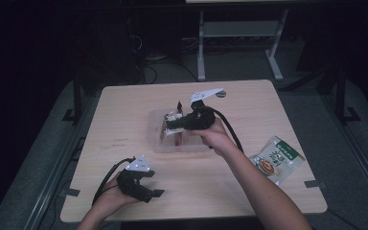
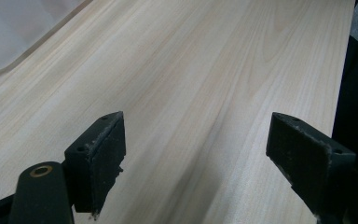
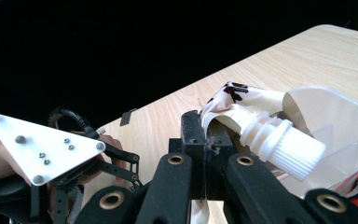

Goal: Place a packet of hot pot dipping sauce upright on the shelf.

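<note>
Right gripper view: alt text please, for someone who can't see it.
The right gripper is clamped shut on a white spouted pouch with dark print; its ribbed white cap juts right, above a clear plastic bin. At left, farther off over the light wooden table, a hand holds the left gripper, topped by a white triangular plate. The background is black.

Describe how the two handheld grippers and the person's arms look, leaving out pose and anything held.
Both are black. The left gripper has two blocky jaws with worn, pale-flecked pads, brass-ringed pivots, a white three-cornered plate studded with small screws and a black cable trailing off. The right gripper has the same black linkage bars with brass-ringed pivots, a pale plate on top and a thick black cable. No sleeves show on the forearms.
</note>
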`<move>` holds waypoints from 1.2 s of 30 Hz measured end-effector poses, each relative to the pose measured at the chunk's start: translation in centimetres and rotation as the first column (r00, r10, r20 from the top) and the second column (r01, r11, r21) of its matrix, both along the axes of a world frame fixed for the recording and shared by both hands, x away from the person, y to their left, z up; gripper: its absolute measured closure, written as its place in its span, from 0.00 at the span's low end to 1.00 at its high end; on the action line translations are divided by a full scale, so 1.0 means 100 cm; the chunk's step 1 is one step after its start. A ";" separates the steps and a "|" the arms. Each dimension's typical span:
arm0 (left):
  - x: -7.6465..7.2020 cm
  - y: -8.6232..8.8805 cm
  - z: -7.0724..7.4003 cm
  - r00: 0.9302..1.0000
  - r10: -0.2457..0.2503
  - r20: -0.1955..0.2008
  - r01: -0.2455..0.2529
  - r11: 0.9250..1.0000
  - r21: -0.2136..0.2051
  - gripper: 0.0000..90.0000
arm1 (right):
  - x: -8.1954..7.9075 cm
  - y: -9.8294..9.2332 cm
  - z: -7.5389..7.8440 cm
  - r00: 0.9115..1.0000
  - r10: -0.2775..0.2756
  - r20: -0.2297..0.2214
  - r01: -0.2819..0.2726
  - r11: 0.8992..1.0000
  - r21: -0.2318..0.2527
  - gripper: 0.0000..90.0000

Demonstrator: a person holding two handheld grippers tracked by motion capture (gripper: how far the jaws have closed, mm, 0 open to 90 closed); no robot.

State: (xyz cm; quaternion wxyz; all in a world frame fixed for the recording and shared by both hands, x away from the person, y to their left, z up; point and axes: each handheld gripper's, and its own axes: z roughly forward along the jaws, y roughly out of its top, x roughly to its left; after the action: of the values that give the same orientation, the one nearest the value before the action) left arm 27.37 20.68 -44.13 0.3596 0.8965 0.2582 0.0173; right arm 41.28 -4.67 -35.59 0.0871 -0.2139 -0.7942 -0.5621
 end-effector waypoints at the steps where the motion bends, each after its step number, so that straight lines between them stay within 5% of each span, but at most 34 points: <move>1: 0.000 0.000 0.000 1.000 0.000 -0.001 0.000 1.000 0.000 0.22 | 0.001 0.001 -0.001 1.000 -0.001 -0.001 0.001 1.000 -0.003 1.00; 36: -0.001 -0.002 -0.002 1.000 -0.017 -0.011 0.017 1.000 0.019 0.22 | 0.010 0.019 -0.030 0.999 -0.024 -0.048 0.021 0.997 -0.068 0.99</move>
State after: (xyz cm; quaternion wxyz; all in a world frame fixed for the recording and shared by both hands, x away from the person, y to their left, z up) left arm 27.31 20.45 -44.35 0.3498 0.9022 0.2523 0.0116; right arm 42.24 -2.80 -38.54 0.0929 -0.2394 -0.8079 -0.5304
